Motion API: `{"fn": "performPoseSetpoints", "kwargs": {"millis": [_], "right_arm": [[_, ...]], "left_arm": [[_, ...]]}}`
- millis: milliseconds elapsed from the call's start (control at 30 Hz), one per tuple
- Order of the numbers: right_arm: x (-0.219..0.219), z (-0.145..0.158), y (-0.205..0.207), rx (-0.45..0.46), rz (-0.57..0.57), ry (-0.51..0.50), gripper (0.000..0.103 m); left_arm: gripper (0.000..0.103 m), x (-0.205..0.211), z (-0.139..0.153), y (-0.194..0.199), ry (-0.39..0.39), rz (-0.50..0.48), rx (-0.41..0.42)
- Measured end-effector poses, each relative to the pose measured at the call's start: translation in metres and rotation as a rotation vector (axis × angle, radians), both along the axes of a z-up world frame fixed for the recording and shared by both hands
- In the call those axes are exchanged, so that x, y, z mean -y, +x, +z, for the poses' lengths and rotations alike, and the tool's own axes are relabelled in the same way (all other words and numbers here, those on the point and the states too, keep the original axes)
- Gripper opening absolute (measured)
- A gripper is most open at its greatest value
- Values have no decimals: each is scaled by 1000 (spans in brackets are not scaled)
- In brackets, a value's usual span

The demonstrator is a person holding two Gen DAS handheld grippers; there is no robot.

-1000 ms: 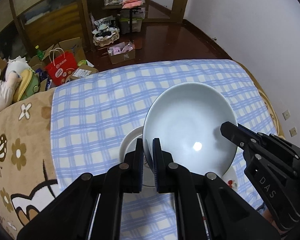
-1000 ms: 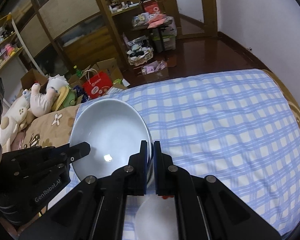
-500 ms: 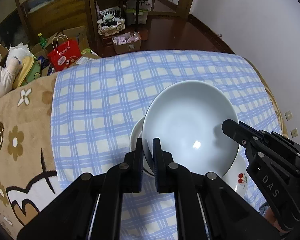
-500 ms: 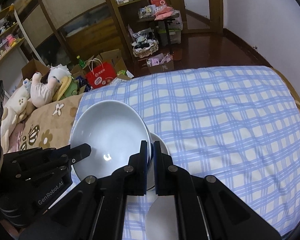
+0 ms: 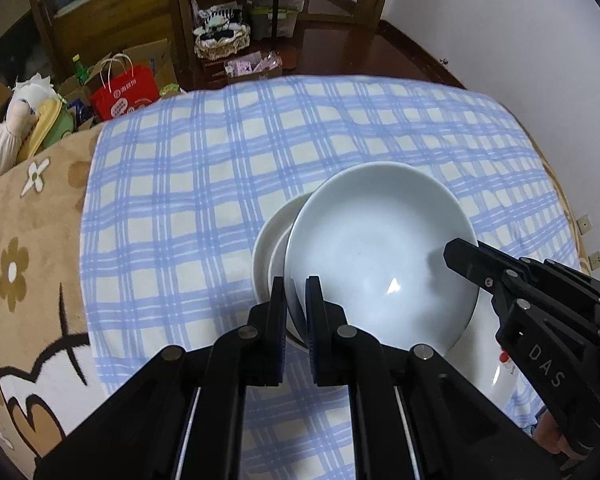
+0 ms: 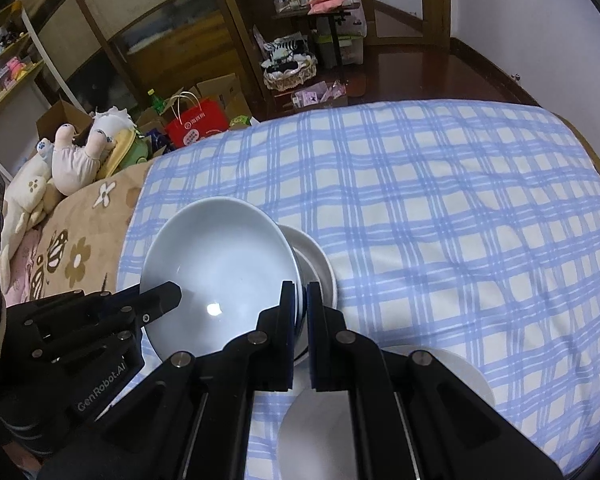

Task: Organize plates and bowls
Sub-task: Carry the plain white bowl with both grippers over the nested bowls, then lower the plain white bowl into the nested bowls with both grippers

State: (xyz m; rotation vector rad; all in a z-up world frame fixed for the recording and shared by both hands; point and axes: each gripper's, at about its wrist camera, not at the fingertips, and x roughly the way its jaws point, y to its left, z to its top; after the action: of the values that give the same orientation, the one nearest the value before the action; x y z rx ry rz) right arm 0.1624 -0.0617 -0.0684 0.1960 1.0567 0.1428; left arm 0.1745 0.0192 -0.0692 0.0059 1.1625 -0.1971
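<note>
Both grippers, left gripper [image 5: 296, 300] and right gripper [image 6: 298, 300], stayed clamped on opposite rims of the pale bowl [image 5: 380, 260], lower centre of frame. It had sunk toward the smaller white bowl [image 5: 270, 248] on the checked bed cover [image 5: 220, 160], probably nearly nested; release seemed close.

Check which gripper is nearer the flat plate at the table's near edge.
Right. The right gripper, shut on the big bowl, hangs almost directly above the plate; the left gripper grips the bowl's opposite rim.

Large bowl [image 5: 380, 256] over small bowl [image 5: 270, 244] on cloth [image 5: 220, 168].
</note>
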Motion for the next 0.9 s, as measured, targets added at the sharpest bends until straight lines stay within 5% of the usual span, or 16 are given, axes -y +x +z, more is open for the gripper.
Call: {"fn": "performPoseSetpoints", "kwargs": {"millis": [433, 900], "right_arm": [[-4, -40, 2, 6, 18, 20, 7], [-15, -40, -3, 89, 10, -42, 8]], "left_arm": [[9, -9, -37, 3, 0, 37, 37], [9, -16, -43, 12, -17, 71, 46]]}}
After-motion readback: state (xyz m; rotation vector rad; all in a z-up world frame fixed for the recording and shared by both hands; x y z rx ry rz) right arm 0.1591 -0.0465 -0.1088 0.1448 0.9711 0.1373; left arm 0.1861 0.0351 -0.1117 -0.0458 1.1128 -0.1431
